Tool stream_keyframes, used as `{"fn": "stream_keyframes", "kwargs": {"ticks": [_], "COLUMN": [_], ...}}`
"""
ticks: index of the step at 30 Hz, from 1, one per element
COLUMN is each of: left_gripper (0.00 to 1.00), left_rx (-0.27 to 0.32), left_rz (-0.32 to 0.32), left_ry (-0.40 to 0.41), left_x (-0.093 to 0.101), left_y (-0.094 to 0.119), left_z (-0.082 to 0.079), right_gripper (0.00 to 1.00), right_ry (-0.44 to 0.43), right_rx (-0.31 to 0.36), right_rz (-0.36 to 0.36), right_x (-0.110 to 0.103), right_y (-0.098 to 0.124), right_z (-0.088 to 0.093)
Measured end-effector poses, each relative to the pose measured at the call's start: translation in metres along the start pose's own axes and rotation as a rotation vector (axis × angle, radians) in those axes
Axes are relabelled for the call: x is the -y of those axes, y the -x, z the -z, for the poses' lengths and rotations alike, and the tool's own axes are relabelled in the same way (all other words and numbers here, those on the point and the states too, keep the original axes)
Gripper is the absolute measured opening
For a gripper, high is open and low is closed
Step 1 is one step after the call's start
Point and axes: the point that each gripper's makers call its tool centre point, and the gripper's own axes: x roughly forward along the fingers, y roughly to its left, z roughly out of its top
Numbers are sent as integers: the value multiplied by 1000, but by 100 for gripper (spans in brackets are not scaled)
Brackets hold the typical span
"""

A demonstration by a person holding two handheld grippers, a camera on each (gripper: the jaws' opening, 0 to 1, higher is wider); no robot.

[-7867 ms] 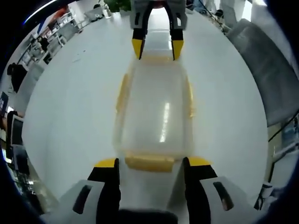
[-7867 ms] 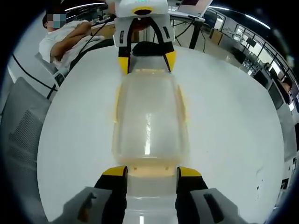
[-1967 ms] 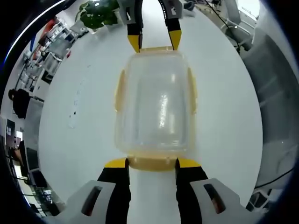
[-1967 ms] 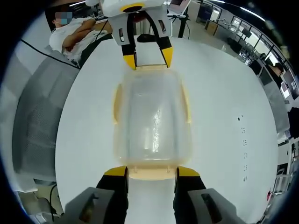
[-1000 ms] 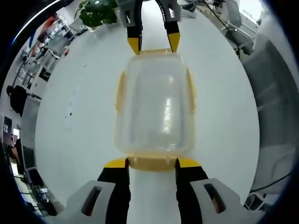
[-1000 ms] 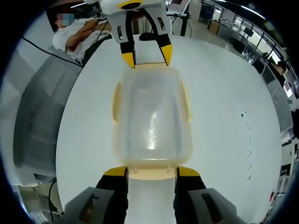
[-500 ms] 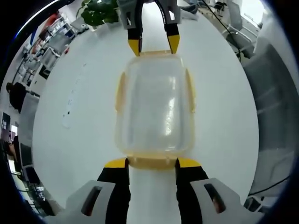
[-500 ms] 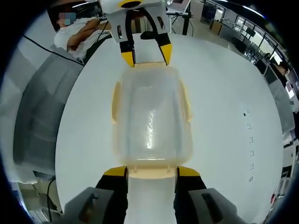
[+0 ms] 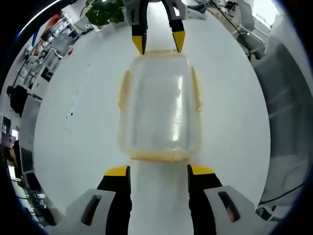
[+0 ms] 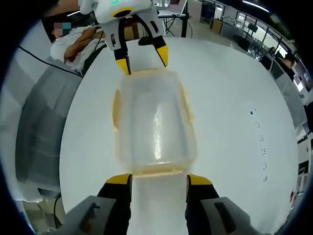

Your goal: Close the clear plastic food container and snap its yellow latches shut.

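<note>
The white bench [image 9: 234,122] carries the clear container [image 9: 159,105], lying between my grippers. It looks light, slick and flexible; I'd press its yellow end latches [image 9: 159,156]. My left gripper [image 9: 159,171] and right gripper [image 10: 159,180] stand open, empty.

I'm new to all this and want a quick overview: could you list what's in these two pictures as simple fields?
surface: white table
object: clear container, lid on, lying flat
latches: yellow, on all four sides; side latch
left gripper: open, jaws just short of the near latch
right gripper: open, at the opposite end
background: office, plant, seated person
</note>
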Motion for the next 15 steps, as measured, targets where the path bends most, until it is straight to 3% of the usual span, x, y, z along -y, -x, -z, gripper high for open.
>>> {"fn": "stream_keyframes", "kwargs": {"ticks": [7, 10, 13, 15], "left_gripper": [42, 42, 42, 43], "left_rx": [88, 108, 114, 119], "left_rz": [-40, -78, -77, -85], "left_ry": [129, 34, 122, 136], "left_x": [-11, -13, -12, -14], "left_y": [14, 19, 17, 16], "left_z": [-14, -23, -25, -25], "right_gripper": [44, 42, 42, 43], "right_ry": [-61, -93, -147, -192], "right_rx": [59, 99, 139, 155], "right_rz": [20, 34, 49, 56], "right_x": [2, 2, 3, 4], "right_y": [14, 16, 17, 16], "right_z": [-3, -7, -13, -15]}}
